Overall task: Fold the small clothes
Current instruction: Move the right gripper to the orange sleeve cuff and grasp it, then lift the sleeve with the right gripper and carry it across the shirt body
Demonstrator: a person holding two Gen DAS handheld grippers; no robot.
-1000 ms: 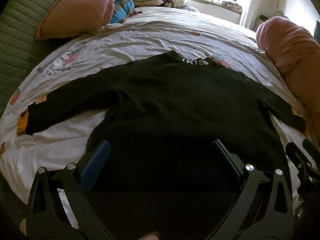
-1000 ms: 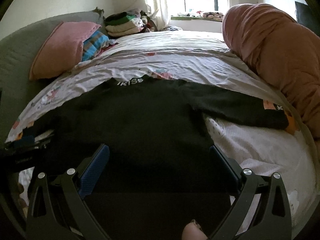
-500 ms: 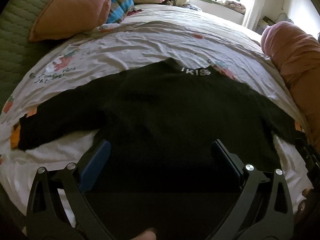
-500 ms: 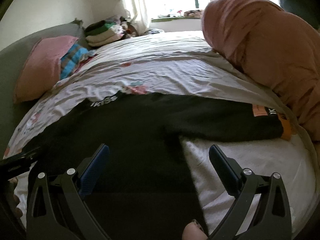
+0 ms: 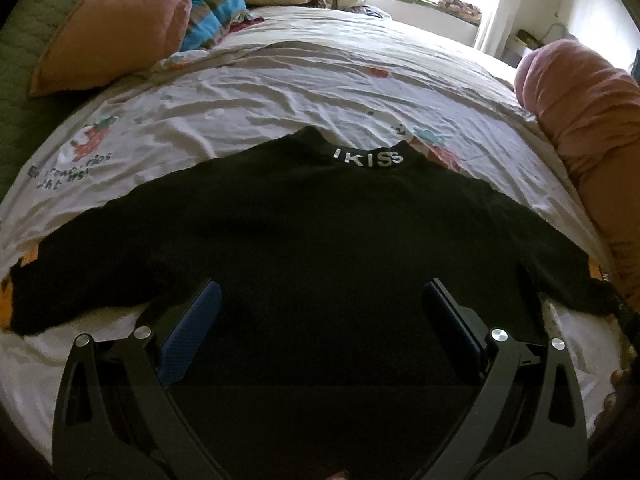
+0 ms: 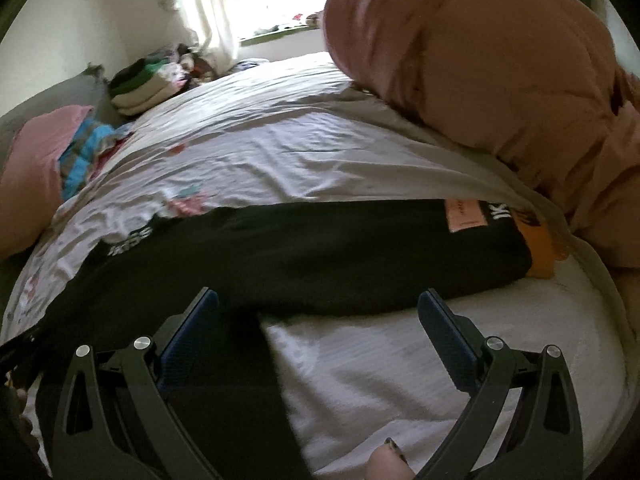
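A small black long-sleeved sweater [image 5: 320, 232] lies flat on the bed, both sleeves spread out, its collar lettered in white at the far end. My left gripper [image 5: 320, 300] hangs open over the sweater's lower body, nothing between its fingers. The right sleeve [image 6: 380, 256] ends in an orange cuff [image 6: 540, 248] with a pink label. My right gripper [image 6: 318, 308] is open above the spot where that sleeve meets the body and the bare sheet, holding nothing.
The white printed bedsheet [image 5: 320, 92] covers the bed. A pink pillow [image 5: 120, 20] and striped cloth lie at the far left, folded clothes [image 6: 148, 84] by the window. A bulky pink bundle [image 6: 500, 80] lines the right side.
My right gripper has swung to the right, from over the sweater's body to over its right sleeve. My left gripper has moved slightly forward over the body. The sweater has not moved.
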